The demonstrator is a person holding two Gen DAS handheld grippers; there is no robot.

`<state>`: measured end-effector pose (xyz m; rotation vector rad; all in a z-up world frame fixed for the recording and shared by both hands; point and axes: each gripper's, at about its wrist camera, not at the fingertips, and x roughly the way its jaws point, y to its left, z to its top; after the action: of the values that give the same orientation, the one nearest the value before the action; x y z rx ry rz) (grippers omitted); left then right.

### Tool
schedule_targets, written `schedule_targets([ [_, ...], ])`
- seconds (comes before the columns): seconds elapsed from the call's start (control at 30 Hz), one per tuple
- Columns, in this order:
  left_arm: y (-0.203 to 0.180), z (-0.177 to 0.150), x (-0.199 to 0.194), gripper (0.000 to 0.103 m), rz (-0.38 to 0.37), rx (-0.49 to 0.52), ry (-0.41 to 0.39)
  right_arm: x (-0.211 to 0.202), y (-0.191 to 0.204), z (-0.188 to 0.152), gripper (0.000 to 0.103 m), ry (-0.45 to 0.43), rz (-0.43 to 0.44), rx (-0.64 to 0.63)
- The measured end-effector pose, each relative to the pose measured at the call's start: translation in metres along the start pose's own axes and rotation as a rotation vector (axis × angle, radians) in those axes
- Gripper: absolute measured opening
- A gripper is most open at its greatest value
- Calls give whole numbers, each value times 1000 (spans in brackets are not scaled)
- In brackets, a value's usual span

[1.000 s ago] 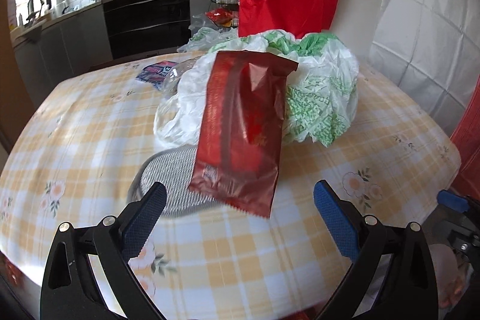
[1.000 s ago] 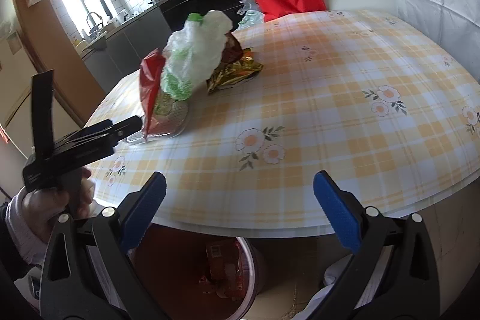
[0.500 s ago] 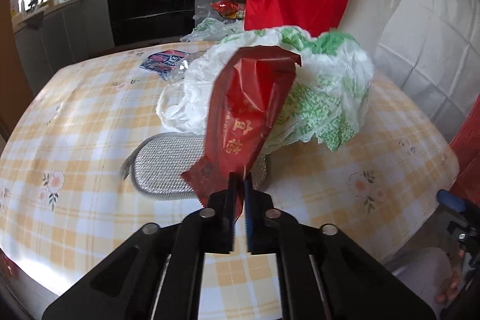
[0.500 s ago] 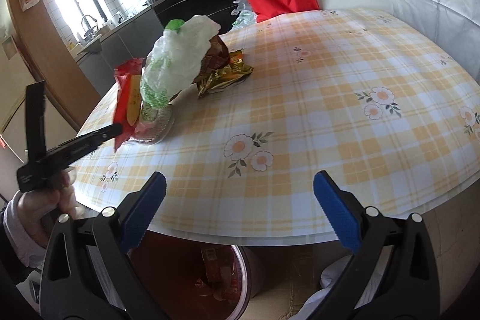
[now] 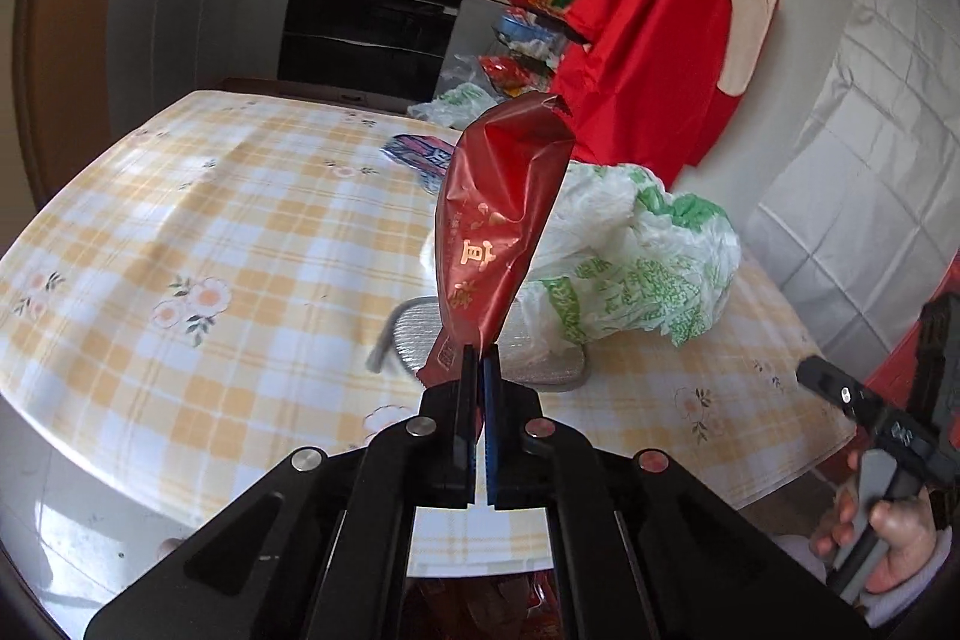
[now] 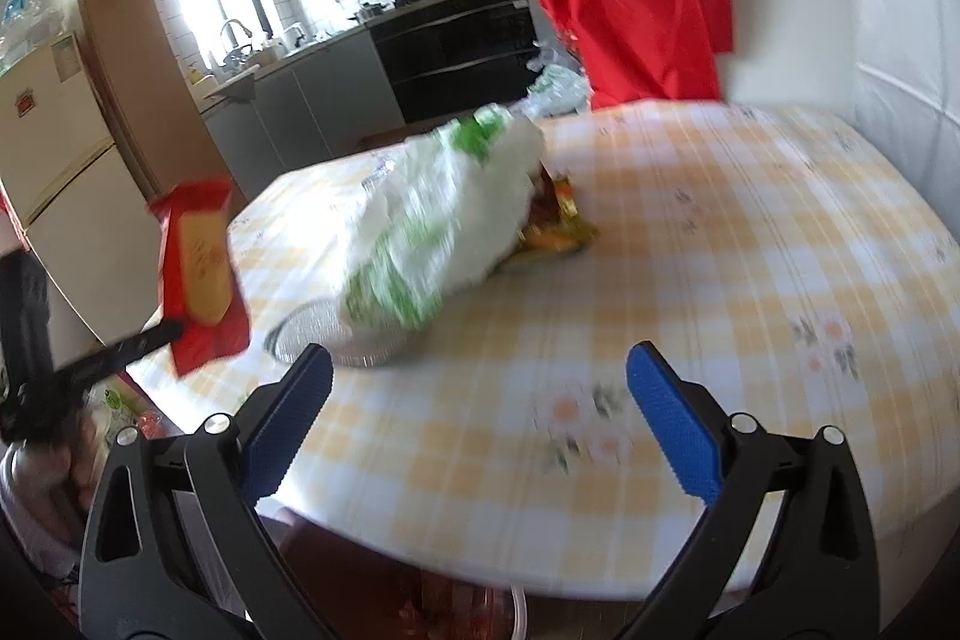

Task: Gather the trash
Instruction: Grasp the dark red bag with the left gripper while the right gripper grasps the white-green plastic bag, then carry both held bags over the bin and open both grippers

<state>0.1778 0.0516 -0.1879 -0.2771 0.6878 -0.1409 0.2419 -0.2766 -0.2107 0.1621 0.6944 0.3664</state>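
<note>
My left gripper [image 5: 478,361] is shut on the lower edge of a dark red snack wrapper [image 5: 498,232] and holds it upright off the table's near edge. The wrapper also shows at the left of the right wrist view [image 6: 201,274], clear of the table. A crumpled white and green plastic bag [image 5: 636,268] lies on the table behind it, also seen in the right wrist view [image 6: 438,226]. My right gripper [image 6: 477,424] is open and empty over the table's near edge.
A grey mesh pad [image 5: 540,340] lies under the bag. A blue wrapper [image 5: 420,154] lies farther back. A gold wrapper [image 6: 558,226] lies beside the bag. A bin with red trash [image 5: 480,604] stands below the checked table [image 5: 210,232]. Red cloth [image 5: 660,28] hangs behind.
My left gripper shut on the red wrapper, lifted it off the bag and drew it back toward the table's near edge. My right gripper moved up and toward the table.
</note>
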Motion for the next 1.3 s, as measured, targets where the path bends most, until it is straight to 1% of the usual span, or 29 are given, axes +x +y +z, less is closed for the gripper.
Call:
schedule_targets([
  [0.17,18,-11,-21,2,24,-28,-33,31,12,30,97,5,14,-25],
  [0.23,26,-14,-28,2,30,-33,-40,46,16,40,95,16,5,-29],
  [0.27,30,-17,-31,2,32,-36,-42,53,19,45,93,24,-10,-29],
  [0.3,34,-19,-33,2,37,-38,-44,60,20,48,87,32,-27,-26],
  [0.33,37,-21,-35,2,41,-41,-46,68,20,52,85,45,-46,-15],
  [0.37,39,-23,-37,2,42,-42,-46,75,20,54,85,57,-51,2],
  [0.4,43,-25,-38,2,41,-47,-43,80,19,56,83,67,-54,21],
  [0.43,46,-27,-40,2,39,-52,-42,87,17,58,78,82,-55,47],
  [0.47,47,-29,-41,2,38,-55,-41,90,17,57,76,92,-55,57],
  [0.5,50,-31,-43,2,36,-58,-41,94,16,58,67,106,-50,70],
  [0.53,51,-33,-45,2,34,-61,-42,95,16,58,53,110,-48,75],
  [0.57,52,-34,-46,2,31,-64,-44,94,18,57,43,110,-50,77],
  [0.6,53,-36,-48,2,27,-68,-46,92,19,57,28,108,-52,77],
  [0.63,54,-36,-50,2,25,-71,-48,88,21,57,24,102,-48,75],
  [0.7,55,-36,-52,2,19,-74,-51,76,26,59,20,68,-32,65],
  [0.83,53,-37,-57,2,7,-78,-58,51,37,64,18,-4,-27,34],
  [0.93,50,-38,-63,2,-2,-77,-67,25,46,69,18,-68,-26,6],
  [1.1,43,-40,-75,2,-11,-76,-78,-11,54,78,17,-162,-53,-43],
  [1.2,39,-41,-82,2,-14,-73,-85,-34,55,83,17,-208,-42,-36],
  [1.3,36,-41,-92,2,-17,-68,-98,-60,60,83,17,-246,-27,-60],
])
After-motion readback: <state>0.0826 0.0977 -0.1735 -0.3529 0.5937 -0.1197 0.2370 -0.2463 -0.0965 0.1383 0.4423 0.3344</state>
